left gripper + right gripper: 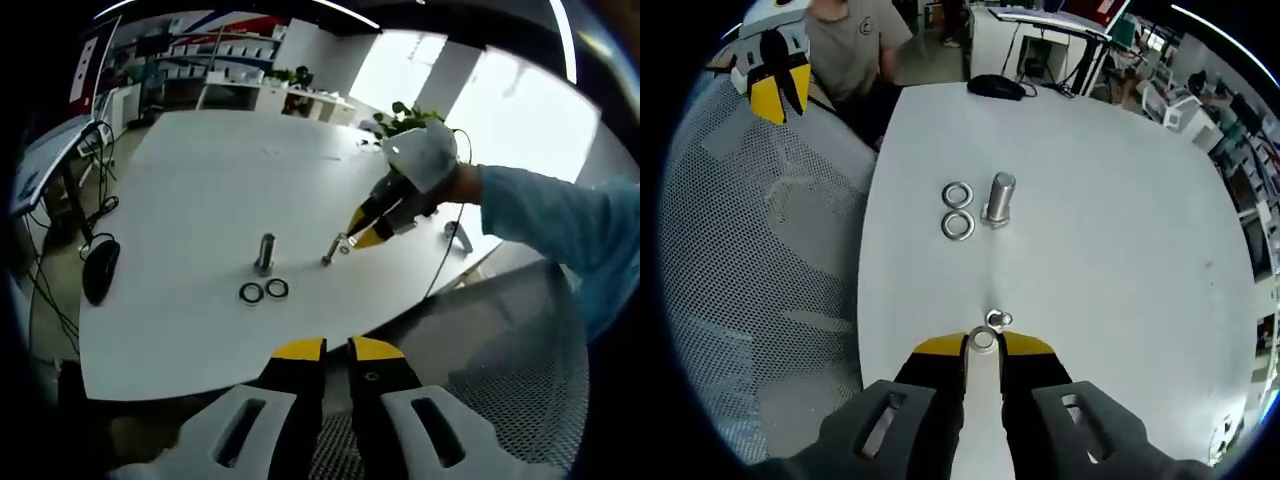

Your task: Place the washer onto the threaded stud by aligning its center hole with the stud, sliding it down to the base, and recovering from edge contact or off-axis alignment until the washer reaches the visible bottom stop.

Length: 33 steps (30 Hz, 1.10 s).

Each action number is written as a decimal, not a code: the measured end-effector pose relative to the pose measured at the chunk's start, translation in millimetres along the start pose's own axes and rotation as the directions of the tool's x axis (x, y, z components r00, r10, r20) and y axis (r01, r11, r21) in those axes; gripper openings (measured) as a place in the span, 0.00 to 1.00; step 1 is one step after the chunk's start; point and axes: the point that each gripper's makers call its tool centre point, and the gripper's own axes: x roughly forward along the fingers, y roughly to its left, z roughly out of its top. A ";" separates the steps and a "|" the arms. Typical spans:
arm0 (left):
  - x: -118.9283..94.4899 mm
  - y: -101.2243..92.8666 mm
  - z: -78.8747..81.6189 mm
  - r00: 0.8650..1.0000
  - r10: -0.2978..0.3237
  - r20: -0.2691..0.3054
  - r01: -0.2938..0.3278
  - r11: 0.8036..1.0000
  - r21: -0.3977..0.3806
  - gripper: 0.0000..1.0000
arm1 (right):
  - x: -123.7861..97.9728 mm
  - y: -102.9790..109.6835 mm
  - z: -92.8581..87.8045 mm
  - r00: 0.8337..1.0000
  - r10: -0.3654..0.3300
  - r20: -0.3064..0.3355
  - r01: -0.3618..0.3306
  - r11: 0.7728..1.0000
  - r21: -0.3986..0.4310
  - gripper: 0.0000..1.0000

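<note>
An upright threaded stud [265,252] [1000,198] stands near the middle of the white table [200,170] [1090,250]. Two washers [264,291] [957,210] lie flat beside its base. My right gripper [983,345] [352,238] is low over the table, short of the stud, and shut on a small silver washer [983,340]. A small ring [998,320] [345,247] lies just ahead of its tips. My left gripper [337,350] [778,85] hovers off the table's edge, its jaws close together with nothing between them.
A black mouse [100,270] [995,87] with its cable lies at one end of the table. Grey mesh [500,380] [760,250] borders the table's long edge. A gloved hand [430,155] with a blue sleeve holds the right gripper. Desks and shelves stand beyond.
</note>
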 end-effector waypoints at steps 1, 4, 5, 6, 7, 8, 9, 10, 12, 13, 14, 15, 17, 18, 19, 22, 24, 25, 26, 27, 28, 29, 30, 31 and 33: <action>0.1 0.1 0.1 1.000 0.000 0.000 0.000 1.000 0.000 0.06 | 0.2 -0.3 0.9 1.000 -0.004 0.003 0.004 1.000 -0.004 0.13; 0.0 0.0 0.1 1.000 0.000 0.001 0.000 1.000 0.000 0.06 | 1.3 -2.5 2.7 1.000 -0.028 0.006 0.028 0.999 -0.031 0.13; 0.0 0.0 0.1 1.000 0.000 0.001 0.000 1.000 0.000 0.06 | 1.4 -3.0 3.4 0.999 -0.033 0.010 0.034 0.999 -0.034 0.13; 0.0 0.0 0.1 1.000 0.000 0.001 0.000 1.000 0.001 0.06 | 1.9 -3.8 4.4 0.999 -0.038 0.015 0.039 0.999 -0.037 0.13; 0.0 0.0 0.0 1.000 0.000 0.001 0.000 1.000 0.001 0.06 | 2.2 -4.3 5.4 0.999 -0.042 0.020 0.043 0.998 -0.038 0.13; -0.2 -0.2 0.1 1.000 0.000 0.001 0.000 1.000 0.000 0.06 | 2.5 -4.9 7.1 0.998 -0.049 0.028 0.050 0.998 -0.041 0.13; -0.1 -0.1 0.2 1.000 0.000 0.002 0.000 1.000 0.000 0.06 | 2.5 -5.2 7.5 0.998 -0.051 0.029 0.053 0.998 -0.042 0.13; -0.1 0.1 0.3 1.000 0.000 0.003 0.000 1.000 0.000 0.06 | 2.9 -5.9 8.6 0.998 -0.057 0.033 0.059 0.997 -0.046 0.13; -0.1 0.1 0.4 1.000 0.000 0.003 0.000 1.000 0.000 0.06 | 3.3 -7.9 10.1 0.997 -0.070 0.040 0.072 0.996 -0.055 0.13; -0.1 0.0 0.3 1.000 -0.001 0.003 0.001 1.000 0.000 0.06 | 3.6 -9.4 10.9 0.996 -0.077 0.043 0.080 0.995 -0.061 0.13; -0.1 0.0 0.3 1.000 -0.001 0.003 0.001 1.000 0.000 0.06 | 3.8 -10.3 11.1 0.996 -0.081 0.045 0.084 0.995 -0.062 0.13; -0.1 -0.1 0.3 1.000 -0.001 0.003 0.001 1.000 0.000 0.06 | 4.1 -11.5 11.5 0.995 -0.087 0.048 0.090 0.994 -0.061 0.13; -0.2 -0.3 0.4 1.000 -0.001 0.004 0.001 1.000 0.000 0.06 | 4.8 -11.8 11.6 0.995 -0.087 0.050 0.090 0.994 -0.060 0.13; -0.2 -0.3 0.6 1.000 -0.002 0.004 0.002 1.000 0.000 0.06 | 5.3 -11.2 11.6 0.995 -0.086 0.049 0.089 0.994 -0.062 0.13; -0.2 -0.3 0.7 1.000 -0.002 0.005 0.002 1.000 -0.001 0.06 | 5.8 -11.0 11.4 0.995 -0.085 0.048 0.088 0.994 -0.064 0.13; -0.1 -0.4 0.9 1.000 -0.002 0.006 0.002 1.000 -0.002 0.06 | 7.7 -11.6 10.3 0.996 -0.084 0.042 0.087 0.994 -0.066 0.13; -0.1 -0.4 1.0 1.000 -0.003 0.006 0.003 1.000 -0.001 0.06 | 8.7 -12.5 9.7 0.996 -0.084 0.040 0.087 0.994 -0.063 0.13; 0.0 -0.3 1.0 1.000 -0.004 0.006 0.004 1.000 -0.001 0.06 | 9.5 -12.9 9.1 0.996 -0.083 0.040 0.085 0.995 -0.060 0.13; 0.1 -0.1 1.0 1.000 -0.004 0.005 0.004 1.000 -0.001 0.06 | 10.3 -13.7 8.8 0.996 -0.084 0.040 0.086 0.995 -0.058 0.13; 0.1 -0.2 1.0 1.000 -0.004 0.006 0.004 1.000 -0.001 0.06 | 11.1 -14.1 8.3 0.996 -0.082 0.038 0.084 0.995 -0.056 0.13; 0.0 -0.3 1.0 1.000 -0.004 0.006 0.004 1.000 -0.002 0.06 | 11.4 -14.2 8.2 0.996 -0.082 0.037 0.084 0.995 -0.056 0.13; 0.0 -0.3 1.0 1.000 -0.004 0.006 0.004 1.000 -0.002 0.06 | 12.1 -14.2 7.5 0.996 -0.079 0.033 0.081 0.995 -0.056 0.13; 0.0 -0.3 1.0 1.000 -0.004 0.006 0.004 1.000 -0.002 0.06 | 12.1 -13.6 6.9 0.997 -0.077 0.030 0.078 0.995 -0.057 0.13; -0.1 -0.3 1.0 1.000 -0.004 0.006 0.004 1.000 -0.003 0.06 | 12.2 -13.9 6.8 0.997 -0.077 0.030 0.079 0.995 -0.057 0.13; -0.1 -0.2 0.9 1.000 -0.003 0.007 0.003 1.000 -0.003 0.06 | 13.5 -14.4 6.2 0.997 -0.075 0.028 0.076 0.996 -0.052 0.13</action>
